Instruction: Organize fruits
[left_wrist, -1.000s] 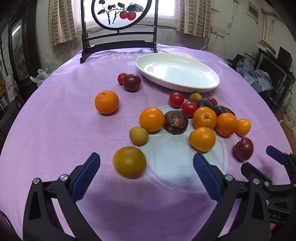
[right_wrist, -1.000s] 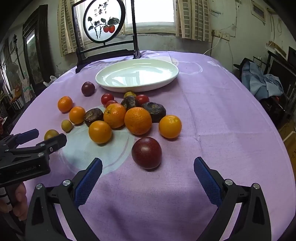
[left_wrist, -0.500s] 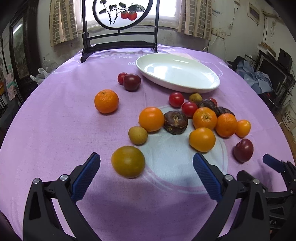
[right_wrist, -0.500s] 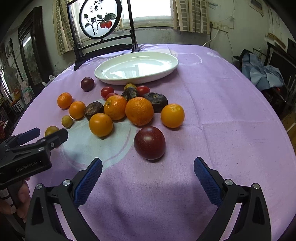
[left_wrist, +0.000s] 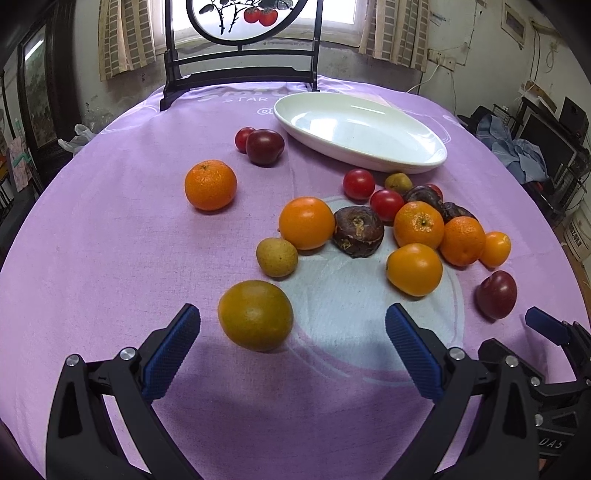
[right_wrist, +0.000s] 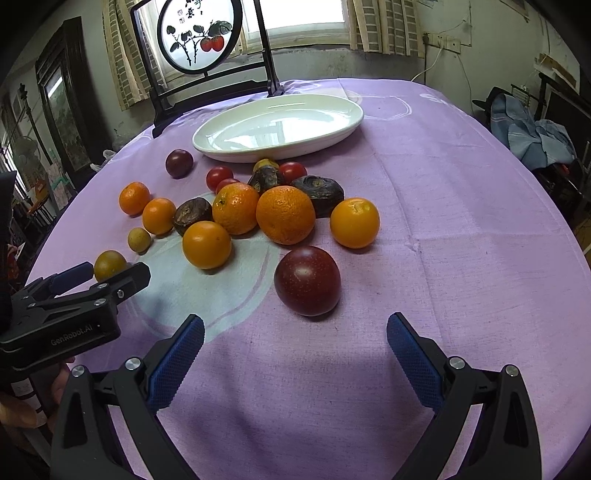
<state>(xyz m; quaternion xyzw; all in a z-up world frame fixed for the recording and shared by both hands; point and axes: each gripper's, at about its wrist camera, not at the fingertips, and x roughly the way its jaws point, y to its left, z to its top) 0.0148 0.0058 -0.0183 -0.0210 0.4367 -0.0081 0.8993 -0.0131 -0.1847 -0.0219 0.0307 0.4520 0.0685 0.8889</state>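
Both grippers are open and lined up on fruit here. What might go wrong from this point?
The yellow-green fruit sits off-centre toward the left gripper's left finger, so closing may nudge it and set it rolling. The right gripper faces a round dark red plum that could roll into the oranges behind.

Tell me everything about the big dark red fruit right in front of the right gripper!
The dark red fruit is round and smooth, deep maroon with tiny pale speckles and a soft shine on top; it looks like a plum. It looks whole and sits on the purple tablecloth at the near edge of the fruit pile, apart from the oranges behind it. Nothing but the cloth touches it. The right gripper is open just short of it, not yet around it.
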